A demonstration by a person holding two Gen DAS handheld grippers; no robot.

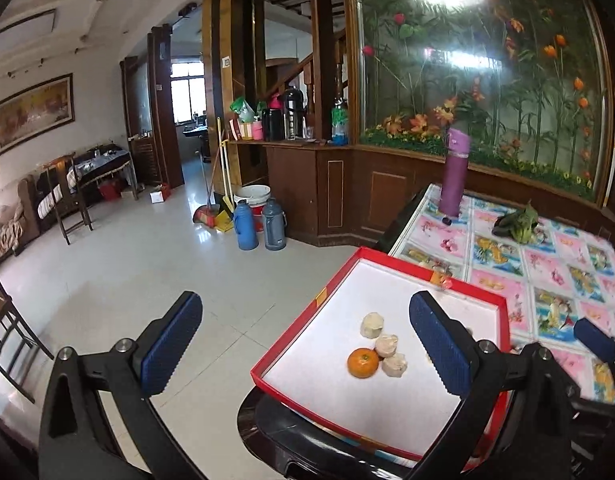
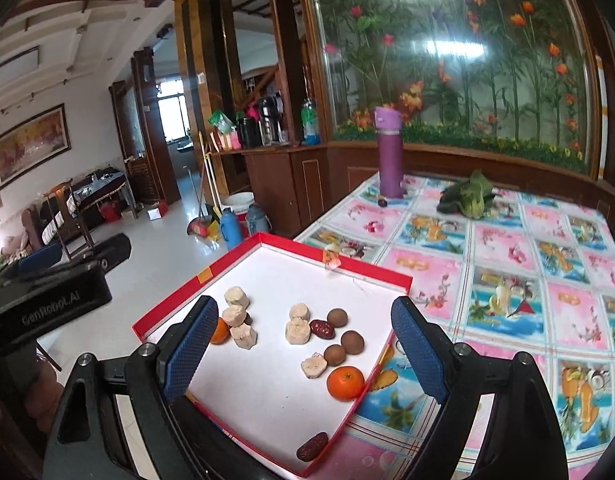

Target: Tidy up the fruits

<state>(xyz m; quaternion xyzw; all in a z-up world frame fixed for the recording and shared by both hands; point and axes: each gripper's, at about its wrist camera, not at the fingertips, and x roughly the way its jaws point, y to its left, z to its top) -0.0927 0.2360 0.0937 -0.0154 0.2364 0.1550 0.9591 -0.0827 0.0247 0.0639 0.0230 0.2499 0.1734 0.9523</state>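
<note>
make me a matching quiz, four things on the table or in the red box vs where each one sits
Things:
1. purple flask
2. leafy greens
3. orange
4. red date

Places:
a. near corner of the red box
b. by the box's right wall
c. standing at the table's far left
d. lying on the far tablecloth

Pairs: 1-c, 2-d, 3-b, 4-a

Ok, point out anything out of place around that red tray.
The red tray juts past the table edge, its left part hanging over the floor. Inside, fruits are unsorted: one orange sits by the brown round fruits, the other orange among pale chunks.
</note>
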